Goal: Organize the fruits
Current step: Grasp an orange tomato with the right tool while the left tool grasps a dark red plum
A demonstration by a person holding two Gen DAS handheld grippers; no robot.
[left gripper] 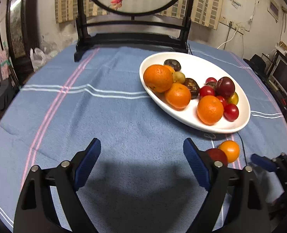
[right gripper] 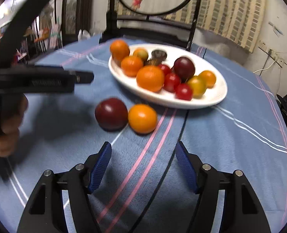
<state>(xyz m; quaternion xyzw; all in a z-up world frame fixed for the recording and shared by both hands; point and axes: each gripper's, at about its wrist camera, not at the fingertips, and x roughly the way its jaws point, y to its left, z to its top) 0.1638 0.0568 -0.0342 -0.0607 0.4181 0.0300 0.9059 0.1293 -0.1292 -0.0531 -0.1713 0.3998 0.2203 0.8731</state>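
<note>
Two fruits sit on the blue cloth (right gripper: 230,136) just beside the white plate (right gripper: 217,97): a dark red plum (right gripper: 111,113) touching a small orange (right gripper: 142,118). The plate holds many more fruits. Your left tongs (left gripper: 141,161) and right tongs (right gripper: 143,161) stand open, holding nothing.

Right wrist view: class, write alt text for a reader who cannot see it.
Two loose fruits, a dark red plum and an orange tomato, lie touching on a blue cloth before a white oval plate heaped with fruit. The right tool stands open and empty nearest the camera; a hand holds the left tool at the left.
</note>
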